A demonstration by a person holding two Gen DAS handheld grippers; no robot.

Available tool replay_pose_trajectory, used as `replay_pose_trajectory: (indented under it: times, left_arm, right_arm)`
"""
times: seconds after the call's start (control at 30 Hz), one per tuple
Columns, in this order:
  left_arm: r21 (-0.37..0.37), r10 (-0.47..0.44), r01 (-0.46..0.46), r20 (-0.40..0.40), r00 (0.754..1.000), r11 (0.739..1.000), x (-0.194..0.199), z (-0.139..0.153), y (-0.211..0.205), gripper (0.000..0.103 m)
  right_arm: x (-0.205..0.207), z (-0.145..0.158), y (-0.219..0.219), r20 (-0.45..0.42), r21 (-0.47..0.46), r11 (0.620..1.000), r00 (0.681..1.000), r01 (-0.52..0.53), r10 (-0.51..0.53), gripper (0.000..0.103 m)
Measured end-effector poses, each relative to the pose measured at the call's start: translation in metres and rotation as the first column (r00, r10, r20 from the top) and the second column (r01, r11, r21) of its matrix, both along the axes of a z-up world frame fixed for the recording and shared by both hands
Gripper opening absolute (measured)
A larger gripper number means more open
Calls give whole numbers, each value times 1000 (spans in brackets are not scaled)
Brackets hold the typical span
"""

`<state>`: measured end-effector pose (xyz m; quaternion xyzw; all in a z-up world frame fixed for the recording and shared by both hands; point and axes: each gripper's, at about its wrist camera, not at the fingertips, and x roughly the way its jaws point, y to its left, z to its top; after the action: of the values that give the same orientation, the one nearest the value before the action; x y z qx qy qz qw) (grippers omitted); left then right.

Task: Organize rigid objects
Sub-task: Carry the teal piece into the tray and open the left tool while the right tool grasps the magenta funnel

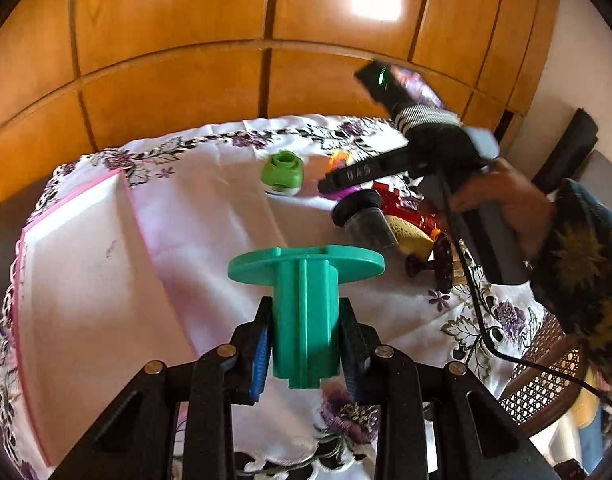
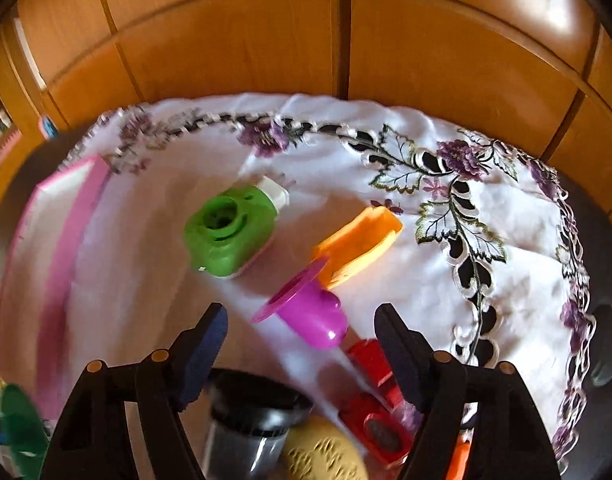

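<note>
Teal plastic spool [image 1: 306,312] sits pinched in our left gripper [image 1: 306,356], raised over the embroidered tablecloth [image 1: 234,216] just right of the pink-rimmed tray [image 1: 78,264]. Our right gripper [image 2: 302,344] tilts steeply down, jaws spread and empty above the purple piece [image 2: 309,312]; the green toy [image 2: 230,232] lies beyond, bare cloth reaching the far edge

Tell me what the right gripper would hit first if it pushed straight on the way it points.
Most likely the purple flanged piece, lying on the tablecloth between the open fingers of the right gripper. Depth is unclear.
</note>
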<state>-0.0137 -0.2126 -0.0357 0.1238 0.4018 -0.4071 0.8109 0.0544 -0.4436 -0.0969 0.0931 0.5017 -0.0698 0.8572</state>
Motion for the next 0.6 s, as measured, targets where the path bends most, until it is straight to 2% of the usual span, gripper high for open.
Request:
replay_pose_trajectory:
  times: [0.03, 0.07, 0.17, 0.27, 0.4, 0.5, 0.6]
  left_arm:
    - [-8, 12, -12, -1, 1000, 1000, 1, 2, 6, 30]
    - [-15, 24, -24, -4, 1000, 1000, 3, 4, 11, 30]
    - [-31, 64, -64, -11, 998, 997, 8, 8, 26, 30]
    - [-42, 108, -109, -16, 994, 993, 13, 9, 44, 30]
    - [-49, 180, -181, -27, 983, 982, 24, 8, 68, 30]
    - [-55, 246, -248, -47, 968, 967, 33, 6, 90, 30]
    - [-48, 322, -325, -65, 945, 945, 48, 2, 116, 30]
  right_arm:
    - [3, -3, -1, -11, 9, 1000, 1000, -6, 6, 71]
    - [6, -6, -2, -19, 17, 1000, 1000, -12, 12, 58]
    - [8, -5, 1, -10, 15, 1000, 1000, -28, 28, 57]
    - [7, 2, 13, 7, -34, 998, 999, -52, 53, 57]
    - [-1, 26, 32, 78, -65, 994, 993, -89, 94, 57]
    - [-9, 40, 57, 127, -58, 986, 978, -158, 165, 57]
    - [-17, 40, 84, 137, -44, 967, 958, -249, 253, 57]
